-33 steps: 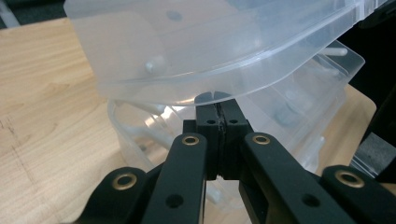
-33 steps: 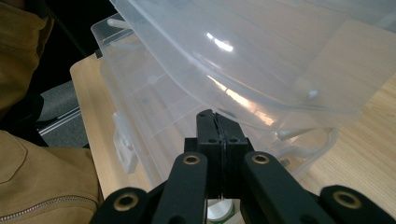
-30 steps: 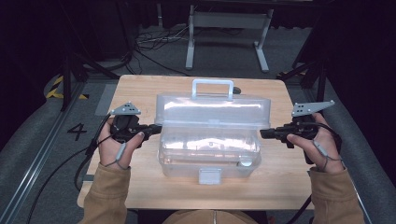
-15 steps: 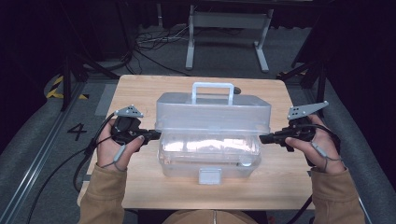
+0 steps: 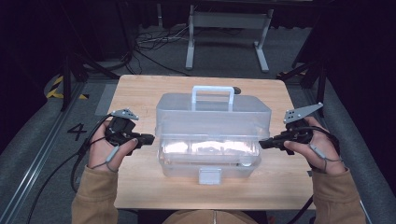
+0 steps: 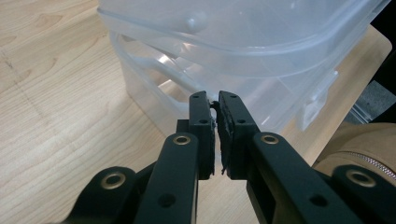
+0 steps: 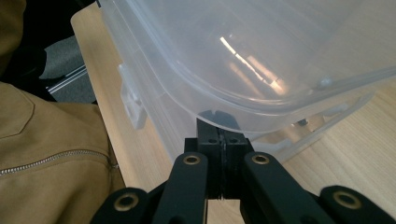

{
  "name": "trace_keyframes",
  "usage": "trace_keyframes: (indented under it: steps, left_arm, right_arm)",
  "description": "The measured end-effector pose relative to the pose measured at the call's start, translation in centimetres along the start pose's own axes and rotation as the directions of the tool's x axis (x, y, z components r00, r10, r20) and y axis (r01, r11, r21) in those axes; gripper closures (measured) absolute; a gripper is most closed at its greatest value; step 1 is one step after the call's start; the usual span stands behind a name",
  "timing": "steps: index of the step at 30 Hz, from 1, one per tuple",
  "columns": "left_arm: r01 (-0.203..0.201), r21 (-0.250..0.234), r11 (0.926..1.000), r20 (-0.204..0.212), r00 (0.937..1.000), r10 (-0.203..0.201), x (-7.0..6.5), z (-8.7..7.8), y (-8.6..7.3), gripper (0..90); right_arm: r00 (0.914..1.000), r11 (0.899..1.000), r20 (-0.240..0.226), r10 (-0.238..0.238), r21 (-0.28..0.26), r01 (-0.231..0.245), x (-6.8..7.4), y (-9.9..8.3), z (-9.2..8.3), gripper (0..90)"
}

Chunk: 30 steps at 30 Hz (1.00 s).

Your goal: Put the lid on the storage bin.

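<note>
A clear plastic box (image 5: pixel 210 156) with a white handle (image 5: pixel 213 91) and a front latch (image 5: pixel 209 176) stands mid-table, its lid (image 5: pixel 212 116) tilted up a little. My left gripper (image 5: pixel 148 138) hangs just off the box's left end. Its jaws (image 6: pixel 215 100) have just been opening and stand a narrow gap apart with nothing between them, close to the base wall (image 6: pixel 154 93). At the box's right end my right gripper (image 5: pixel 262 143) is shut. Its tips (image 7: pixel 222 128) are tucked under the lid's rim (image 7: pixel 261 100).
The wooden table (image 5: pixel 140 93) has bare strips left, right and in front of the box. A small dark object (image 5: pixel 237 89) lies behind the handle. Beyond the table are a metal stand (image 5: pixel 226 28) and floor cables (image 5: pixel 154 42). Tan sleeves (image 5: pixel 95 196) reach in from below.
The lid has come down from a higher tilt. My left gripper has drawn back from the lid's left edge and parted its jaws slightly. The right gripper has stayed at the right end.
</note>
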<state>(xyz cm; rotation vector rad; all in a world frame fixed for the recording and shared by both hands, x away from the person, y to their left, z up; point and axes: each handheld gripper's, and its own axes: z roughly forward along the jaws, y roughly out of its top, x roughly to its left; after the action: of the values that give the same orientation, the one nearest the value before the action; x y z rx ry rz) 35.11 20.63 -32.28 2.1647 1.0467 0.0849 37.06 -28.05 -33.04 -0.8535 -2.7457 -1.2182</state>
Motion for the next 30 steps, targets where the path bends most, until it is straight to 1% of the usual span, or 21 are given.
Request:
trace_keyframes:
  steps: [1, 2, 5, 9, 11, 13, 18, 25, 27, 30]
  left_arm:
    - [0.0, 0.003, 1.0, -0.01, 0.9999, 0.001, 0.2, 0.0, 0.0, 83.6]
    - [0.008, 0.002, 1.0, -0.01, 0.9999, -0.008, 0.2, 0.0, -0.1, 83.5]
    - [0.017, 0.001, 0.9999, -0.02, 0.9996, -0.017, 0.7, -0.1, -0.2, 83.2]
    - [0.031, -0.004, 0.9995, -0.024, 0.9992, -0.031, 1.1, 0.0, -0.3, 82.7]
    - [0.035, -0.004, 0.9994, -0.037, 0.9987, -0.035, 1.3, 0.1, -0.4, 81.9]
    - [0.045, -0.01, 0.999, -0.034, 0.9984, -0.045, 1.5, 0.1, -0.5, 80.9]
    - [0.052, -0.011, 0.9986, -0.037, 0.998, -0.052, 1.9, 0.2, -0.6, 78.8]
    - [0.063, -0.001, 0.998, -0.039, 0.9973, -0.063, 2.3, 0.5, -0.7, 78.4]
    - [0.062, 0.0, 0.9981, -0.04, 0.9973, -0.061, 2.4, 0.5, -0.7, 78.1]
    - [0.069, 0.004, 0.9976, -0.048, 0.9965, -0.068, 2.5, 0.6, -0.8, 77.9]
  right_arm:
    - [1.0, 1.0, -0.003, 0.001, 0.008, -0.001, 0.0, 0.0, 0.0, 90.0]
    - [1.0, 1.0, -0.006, -0.001, 0.014, 0.001, 0.0, 0.0, 0.1, 90.0]
    - [1.0, 1.0, -0.009, -0.001, 0.028, 0.001, 0.0, -0.1, 0.2, 90.0]
    - [0.9999, 0.999, -0.015, 0.001, 0.049, 0.0, 0.1, -0.1, 0.3, 90.0]
    - [0.9999, 0.998, -0.014, -0.001, 0.061, 0.002, 0.1, -0.2, 0.4, 90.0]
    - [0.9998, 0.998, -0.017, -0.006, 0.07, 0.007, 0.1, -0.2, 0.5, 90.0]
    - [0.9998, 0.995, -0.013, -0.012, 0.095, 0.013, 0.2, -0.2, 0.6, 90.0]
    - [0.9997, 0.991, -0.008, -0.022, 0.132, 0.023, 0.3, -0.3, 0.9, 90.0]
    - [0.9997, 0.99, -0.009, -0.024, 0.136, 0.025, 0.3, -0.3, 0.9, 90.0]
    - [0.9995, 0.988, -0.009, -0.029, 0.151, 0.03, 0.3, -0.3, 1.1, 90.0]
